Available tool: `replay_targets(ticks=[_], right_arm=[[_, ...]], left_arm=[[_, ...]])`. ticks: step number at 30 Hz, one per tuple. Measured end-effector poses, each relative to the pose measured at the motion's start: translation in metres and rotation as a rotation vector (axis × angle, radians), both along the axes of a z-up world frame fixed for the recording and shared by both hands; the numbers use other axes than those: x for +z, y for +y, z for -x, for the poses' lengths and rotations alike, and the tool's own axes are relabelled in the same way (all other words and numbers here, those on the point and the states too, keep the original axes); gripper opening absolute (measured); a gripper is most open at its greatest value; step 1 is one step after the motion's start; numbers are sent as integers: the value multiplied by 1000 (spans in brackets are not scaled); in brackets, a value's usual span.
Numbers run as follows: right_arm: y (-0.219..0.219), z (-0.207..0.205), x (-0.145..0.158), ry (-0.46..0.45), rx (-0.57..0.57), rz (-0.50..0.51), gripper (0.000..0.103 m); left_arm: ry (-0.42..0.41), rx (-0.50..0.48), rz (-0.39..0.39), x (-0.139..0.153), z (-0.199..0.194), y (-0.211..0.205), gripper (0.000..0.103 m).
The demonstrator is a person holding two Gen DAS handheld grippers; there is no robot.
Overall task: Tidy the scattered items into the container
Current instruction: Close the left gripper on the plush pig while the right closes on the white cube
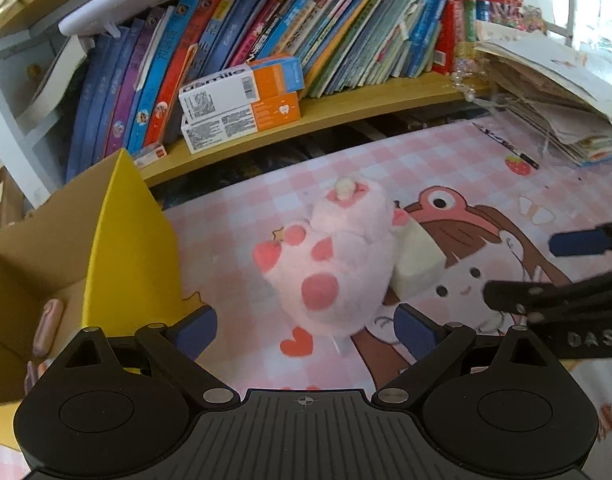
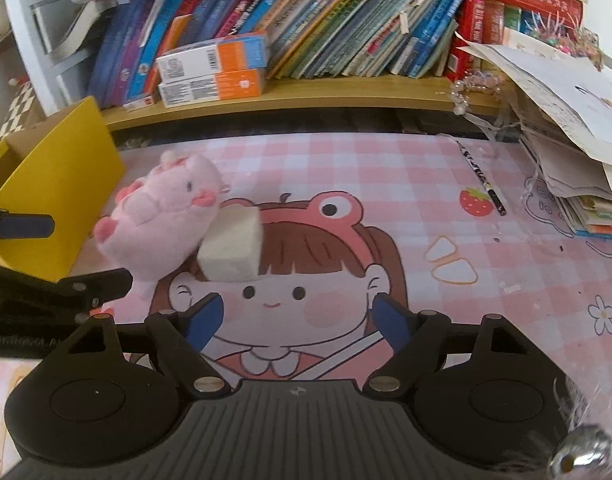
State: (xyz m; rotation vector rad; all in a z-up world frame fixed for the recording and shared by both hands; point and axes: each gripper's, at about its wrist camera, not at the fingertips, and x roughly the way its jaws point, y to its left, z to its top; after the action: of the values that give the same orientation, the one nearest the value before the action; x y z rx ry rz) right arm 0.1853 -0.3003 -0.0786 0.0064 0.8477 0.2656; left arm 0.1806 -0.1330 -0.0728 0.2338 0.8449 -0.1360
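Observation:
A pink plush toy with darker pink spots (image 1: 330, 264) lies on the pink checked mat (image 1: 234, 232). A white foam block (image 1: 418, 264) leans against its right side. My left gripper (image 1: 306, 330) is open, and the plush's near end lies just ahead of the blue pads without touching them. The yellow cardboard box (image 1: 134, 240) stands open at the left. In the right wrist view, my right gripper (image 2: 298, 320) is open over the mat's cartoon face with nothing between its fingers. The foam block (image 2: 232, 244) and plush (image 2: 162, 216) lie ahead to its left, near the box (image 2: 58, 184).
Pinkish items (image 1: 46, 326) lie inside the box. A dark pencil (image 2: 482, 176) rests on the mat at the far right. A shelf of books (image 2: 306, 20) with two orange-and-white cartons (image 2: 214, 72) runs along the back. A pile of papers (image 2: 578, 140) overhangs the right side.

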Motion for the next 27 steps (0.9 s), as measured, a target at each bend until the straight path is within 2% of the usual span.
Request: replay_targets(ticks=[13,15,17,22,27], right_arm=[[5,-11,-8,25,15,-1,83],[6,-12,-10,31,17,-3,84],[7,-13,-11,37,19,-6,84],[12,-15,-14,44,38,-9,84],[21,-19,-17,46,62,-13,84]], left_arm=[[5,-47,22,-13,-32,-8,94],[22,-54,30,-18,-36,-9,88],[35,-58,40,-21,-38,-8,76],[35,-51,85,-20,-37,-1,61],[32,-16,130,-13,-33,12,57]])
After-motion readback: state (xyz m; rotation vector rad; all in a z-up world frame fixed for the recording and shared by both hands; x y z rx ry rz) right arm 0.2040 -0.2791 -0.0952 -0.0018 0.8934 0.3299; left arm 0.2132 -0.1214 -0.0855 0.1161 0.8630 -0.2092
